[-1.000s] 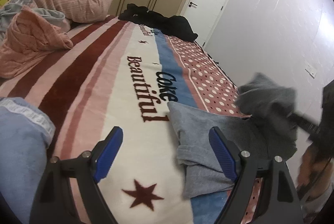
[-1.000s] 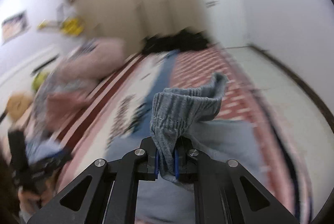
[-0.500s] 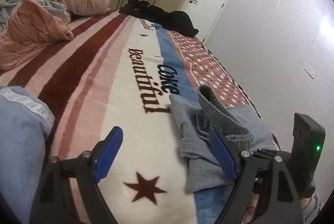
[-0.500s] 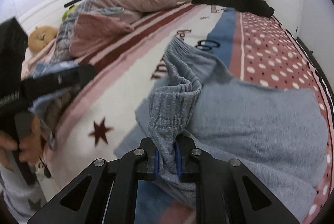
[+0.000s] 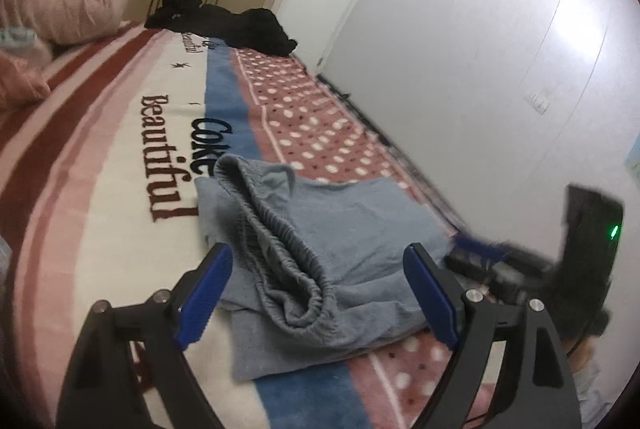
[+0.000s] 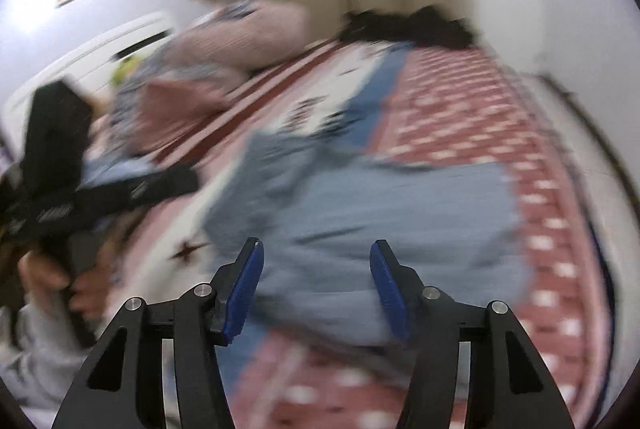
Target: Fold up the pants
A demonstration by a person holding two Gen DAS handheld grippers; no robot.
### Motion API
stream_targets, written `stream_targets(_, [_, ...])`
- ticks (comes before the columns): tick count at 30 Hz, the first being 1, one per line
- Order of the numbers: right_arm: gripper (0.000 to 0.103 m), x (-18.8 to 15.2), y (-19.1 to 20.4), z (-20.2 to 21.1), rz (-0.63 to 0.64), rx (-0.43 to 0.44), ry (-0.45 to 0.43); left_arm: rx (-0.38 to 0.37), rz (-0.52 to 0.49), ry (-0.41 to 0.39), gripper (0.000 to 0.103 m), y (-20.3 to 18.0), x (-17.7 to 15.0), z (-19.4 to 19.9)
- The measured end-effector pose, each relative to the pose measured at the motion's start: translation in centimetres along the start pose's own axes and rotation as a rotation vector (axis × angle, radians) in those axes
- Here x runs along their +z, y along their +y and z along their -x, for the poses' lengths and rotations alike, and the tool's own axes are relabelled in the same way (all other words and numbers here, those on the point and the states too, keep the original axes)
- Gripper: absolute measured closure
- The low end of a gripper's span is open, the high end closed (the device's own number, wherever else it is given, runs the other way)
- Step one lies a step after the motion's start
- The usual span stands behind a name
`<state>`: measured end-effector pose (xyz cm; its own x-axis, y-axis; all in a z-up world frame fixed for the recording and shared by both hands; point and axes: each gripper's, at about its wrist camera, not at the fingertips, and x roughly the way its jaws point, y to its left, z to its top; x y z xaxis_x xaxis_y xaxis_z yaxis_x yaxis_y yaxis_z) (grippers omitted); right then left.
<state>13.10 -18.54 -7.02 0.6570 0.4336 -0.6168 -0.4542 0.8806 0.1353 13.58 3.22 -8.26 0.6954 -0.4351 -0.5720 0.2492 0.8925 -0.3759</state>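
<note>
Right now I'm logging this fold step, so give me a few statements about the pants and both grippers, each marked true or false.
1. The right gripper is clamped on the waistband. False: its jaws stand apart and hold nothing.
2. The left gripper is open. True.
3. The grey pants lie on the blanket, with the gathered waistband on top. True.
4. The pants hang off the bed's edge onto the floor. False: they rest on the blanket.
5. A heap of black clothes sits at the far end of the bed. True.
6. The printed word "Beautiful" is covered by the pants. False: it shows beside them.
</note>
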Motion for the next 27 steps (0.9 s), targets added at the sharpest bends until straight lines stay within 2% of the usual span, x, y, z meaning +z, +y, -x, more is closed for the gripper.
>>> stream_targets(1, [0.051, -0.1, -1.2, 0.3, -0.023, -0.065, -0.014, 0.051, -0.020, 0.011, 0.018, -0.4, -0.1, -0.5])
stream_targets(2, [0.051, -0.2, -2.1, 0.4, -0.043, -0.109, -0.018, 0.100, -0.037, 0.022, 0.023, -0.5, -0.3, -1.0])
stream_targets(3, [0.051, -0.3, -3.1, 0.4, -0.067, -0.154, -0.017, 0.139, -0.043, 0.028, 0.041, -0.5, -0.6, -1.4])
stream_targets(4, [0.051, -0.5, -4.1, 0.3, -0.089, -0.186, -0.012, 0.157, -0.038, 0.049, 0.054, -0.1, -1.0, -1.9])
stream_targets(5, [0.051, -0.7, -5.2, 0.0, -0.114, -0.205, 0.001, 0.155, -0.020, 0.071, 0.075, 0.5, -1.3, -2.1])
stream_targets(6, [0.051, -0.9, -6.1, -0.2, -0.137, -0.209, 0.014, 0.155, 0.004, 0.085, 0.084, 1.2, -1.6, -2.3])
stream_targets(9, [0.050, -1.6, -8.4, -0.9, -0.211, -0.149, 0.053, 0.183, 0.033, 0.080, 0.085, 2.8, -2.4, -2.0])
stream_targets(11, [0.043, -2.0, -9.5, -1.3, -0.253, -0.116, 0.087, 0.189, 0.046, 0.083, 0.085, 3.4, -2.9, -1.7])
stream_targets(14, [0.034, -2.7, -10.3, -2.4, -0.255, -0.137, 0.163, 0.221, 0.032, 0.091, 0.083, 3.6, -3.7, -2.0])
stream_targets(16, [0.034, -3.4, -10.4, -3.1, -0.247, -0.122, 0.230, 0.238, 0.037, 0.085, 0.073, 3.8, -3.9, -1.8])
stream_targets(18, [0.034, -3.8, -10.5, -3.3, -0.255, -0.107, 0.256, 0.255, 0.046, 0.078, 0.053, 4.0, -3.7, -1.7])
stream_targets(22, [0.034, -3.6, -10.7, -2.5, -0.268, -0.101, 0.248, 0.237, 0.061, 0.043, 0.048, 4.7, -2.5, -0.6])
stream_targets(24, [0.034, -3.1, -10.9, -1.4, -0.286, -0.089, 0.192, 0.216, 0.066, 0.006, 0.042, 4.4, -2.0, 0.3])
stream_targets(27, [0.034, -2.3, -10.5, 0.2, -0.271, -0.069, 0.099, 0.130, 0.039, -0.044, 0.041, 3.1, -1.0, 1.1])
